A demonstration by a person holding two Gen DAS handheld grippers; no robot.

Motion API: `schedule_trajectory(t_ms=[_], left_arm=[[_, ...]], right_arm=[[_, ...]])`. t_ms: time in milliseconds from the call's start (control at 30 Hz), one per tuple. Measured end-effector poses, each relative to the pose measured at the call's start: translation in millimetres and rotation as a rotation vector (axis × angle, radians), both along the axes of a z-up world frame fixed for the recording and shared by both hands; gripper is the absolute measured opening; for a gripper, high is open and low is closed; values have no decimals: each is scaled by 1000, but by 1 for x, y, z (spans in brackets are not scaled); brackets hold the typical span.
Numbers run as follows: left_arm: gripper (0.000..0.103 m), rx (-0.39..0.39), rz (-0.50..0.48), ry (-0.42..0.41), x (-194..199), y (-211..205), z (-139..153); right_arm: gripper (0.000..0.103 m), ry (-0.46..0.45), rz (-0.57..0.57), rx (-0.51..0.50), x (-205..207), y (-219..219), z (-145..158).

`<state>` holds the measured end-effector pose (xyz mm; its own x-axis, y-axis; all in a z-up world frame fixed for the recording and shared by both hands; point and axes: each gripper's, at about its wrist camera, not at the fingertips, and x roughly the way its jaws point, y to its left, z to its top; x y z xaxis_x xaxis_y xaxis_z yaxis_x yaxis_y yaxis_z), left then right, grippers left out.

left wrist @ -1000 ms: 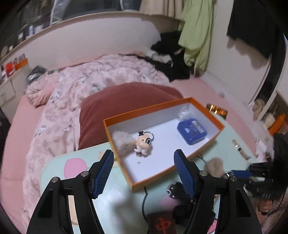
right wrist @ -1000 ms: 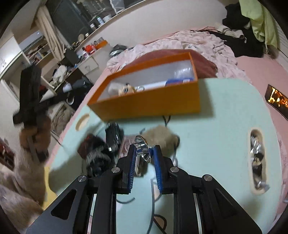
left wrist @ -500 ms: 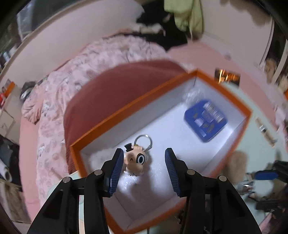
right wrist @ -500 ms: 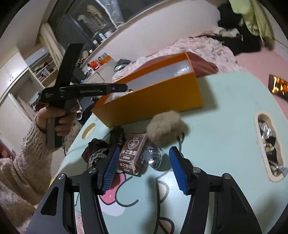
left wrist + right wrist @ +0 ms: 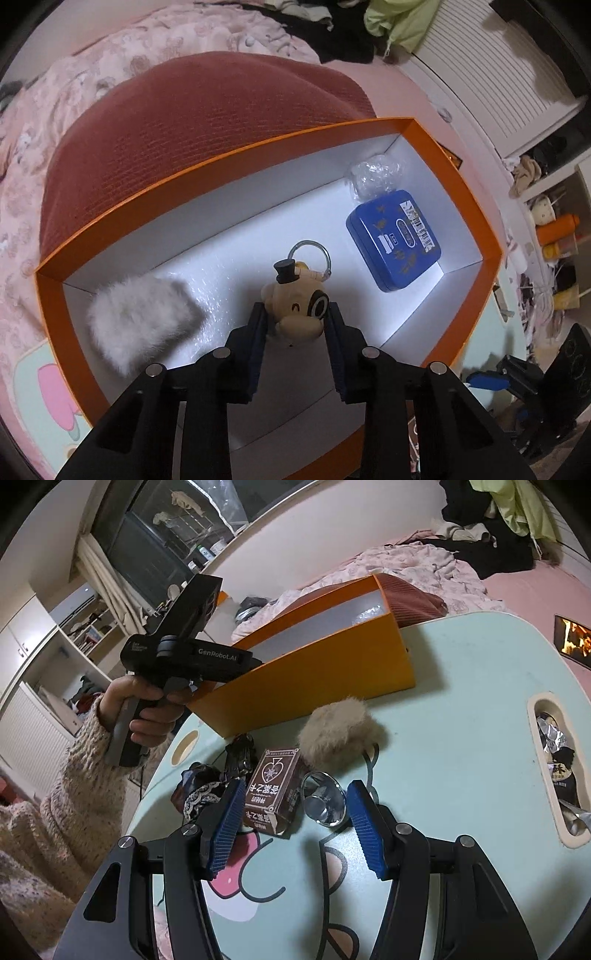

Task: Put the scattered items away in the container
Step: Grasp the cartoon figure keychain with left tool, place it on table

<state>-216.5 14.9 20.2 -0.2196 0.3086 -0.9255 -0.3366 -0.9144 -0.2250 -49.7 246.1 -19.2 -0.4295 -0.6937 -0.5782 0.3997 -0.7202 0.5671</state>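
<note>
Lowered since: figurine (image 5: 295, 314), feet hidden.

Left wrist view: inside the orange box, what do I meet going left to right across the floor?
White fluffy pouch → cartoon figure keychain, between the closing left gripper pads → blue tin. The clear plastic wrap sits behind the tin, so I leave it out of the order.

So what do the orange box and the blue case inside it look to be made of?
Orange box: probably rigid cardboard, matte, with thin straight walls and a white lining. Blue case: looks like painted tin, smooth with rounded corners and a slight sheen, though plastic is possible.
</note>
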Motion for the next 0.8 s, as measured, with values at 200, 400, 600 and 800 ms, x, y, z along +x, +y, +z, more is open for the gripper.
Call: schedule_trajectory(t_ms=[200, 400, 600, 800], left_arm=[[29, 110, 35, 132, 11, -16, 36], [29, 234, 93, 307, 66, -50, 97], [29, 195, 261, 350, 123, -105, 80], [29, 218, 357, 256, 156, -118, 17]], right_arm=[[58, -17, -4, -9, -1, 2, -2], [58, -28, -10, -6, -2, 1, -4], [58, -20, -9, 24, 1, -5, -2], [58, -3, -10, 53, 2, -10, 1]])
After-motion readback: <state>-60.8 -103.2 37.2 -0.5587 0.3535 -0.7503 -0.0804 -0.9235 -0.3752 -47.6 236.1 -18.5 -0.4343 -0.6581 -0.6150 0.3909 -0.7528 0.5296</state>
